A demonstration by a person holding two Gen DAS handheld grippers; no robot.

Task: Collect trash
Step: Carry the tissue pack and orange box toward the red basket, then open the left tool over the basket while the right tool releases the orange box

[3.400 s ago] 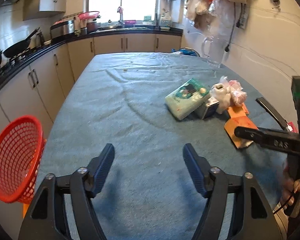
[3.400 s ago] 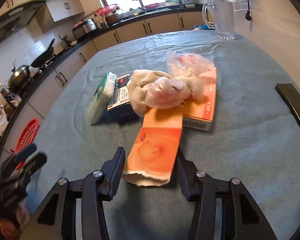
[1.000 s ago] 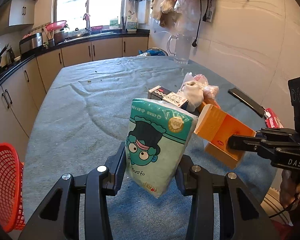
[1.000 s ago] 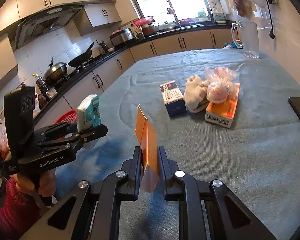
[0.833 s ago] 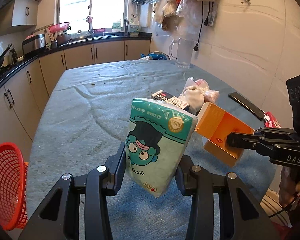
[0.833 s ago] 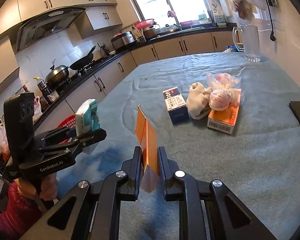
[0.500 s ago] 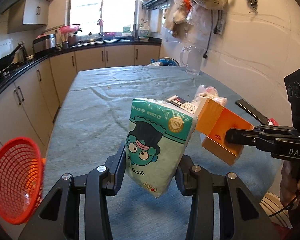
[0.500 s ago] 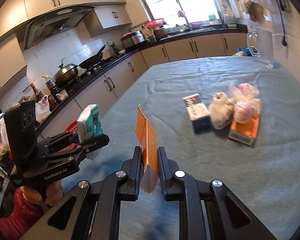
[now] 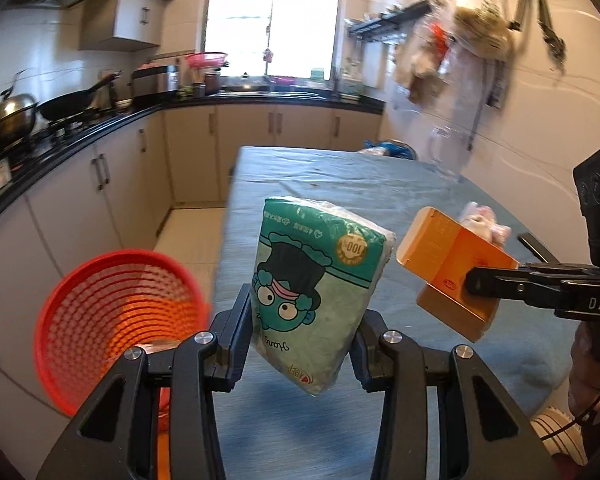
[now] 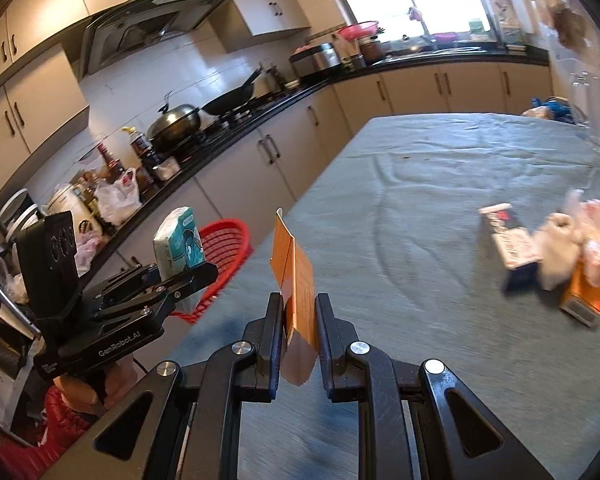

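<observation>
Trash in both hands at once: the left gripper (image 9: 300, 340) has its fingers closed partway on a soft green-and-white plastic tissue pack (image 9: 320, 292) printed with a cartoon face in a top hat, both pads pressing its lower sides, the pack standing upright and clear of the table. From the right wrist view the same pack (image 10: 180, 240) sticks up out of that gripper (image 10: 196, 274), with a hand (image 10: 100, 384) wrapped around the handle below.

Over on the other side, the right gripper (image 10: 296, 332) is pinched almost fully together on a flattened orange cardboard box (image 10: 294, 284), held edge-on and upright between the pads. In the left wrist view that box (image 9: 452, 272) hangs in the air with its open end facing the tissue pack, just beside it, the right gripper's fingers (image 9: 496, 282) clamped on its side.

A round red plastic mesh basket (image 9: 112, 320) sits off the table's left edge, its mouth tipped toward the camera. The table wears a blue-grey cloth (image 10: 440, 200), and well apart on its far right lie a dark box with a white label (image 10: 512, 248), a white crumpled bundle (image 10: 558, 252), pink-tinted plastic bags (image 10: 596, 240) and another orange box (image 10: 588, 292), bunched together and blurred.
</observation>
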